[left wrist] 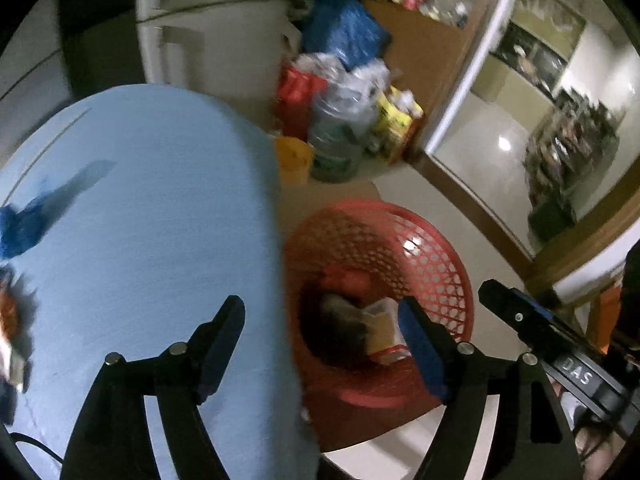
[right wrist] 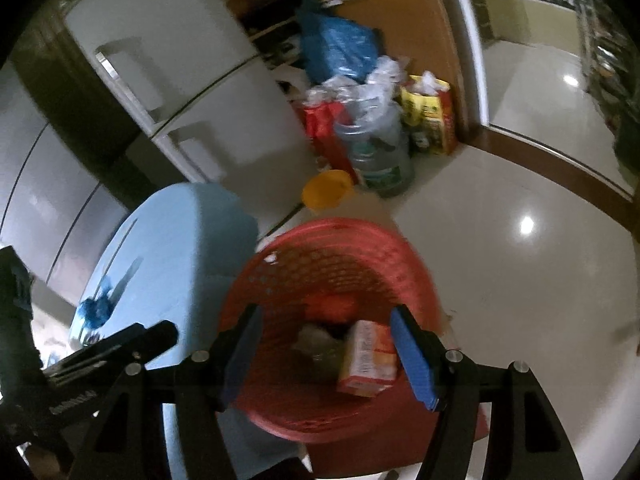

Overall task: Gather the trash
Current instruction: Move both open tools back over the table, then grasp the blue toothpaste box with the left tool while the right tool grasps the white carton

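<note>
Left wrist view: the left gripper (left wrist: 322,344) is spread wide and holds nothing, straddling the edge of the light-blue table (left wrist: 152,208), with the red mesh basket (left wrist: 448,280) on the floor just beyond its right finger and a crumpled blue scrap (left wrist: 20,228) lying on the table far off to its left, presumably trash not yet collected. Right wrist view: the right gripper (right wrist: 326,350) is likewise wide and empty, poised directly above the basket, whose open mouth faces up to receive drops, and an orange-and-white carton (right wrist: 366,360) lies tilted inside, below and between the fingers.
</note>
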